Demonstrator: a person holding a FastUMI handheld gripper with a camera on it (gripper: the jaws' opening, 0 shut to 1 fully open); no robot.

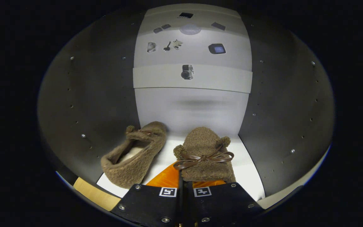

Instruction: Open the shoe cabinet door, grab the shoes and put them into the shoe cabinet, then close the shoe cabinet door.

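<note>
Two brown fuzzy shoes are inside the shoe cabinet, on its white floor point(247, 167). The left shoe point(134, 154) lies against the dark left wall with its opening facing me and its toe towards the back. The right shoe point(205, 154), with a brown bow on top, points its toe at the white back panel. My gripper point(183, 180) is shut on the heel end of this right shoe, the fingers close together and partly hidden under it. I cannot tell whether the shoe rests on the floor or hangs just above it.
Dark side walls point(83, 104) with rows of screws close in on both sides. A white shelf front point(219, 78) with small stickers crosses the back panel above the shoes. A pale wooden edge point(93, 194) lies at the cabinet's front left.
</note>
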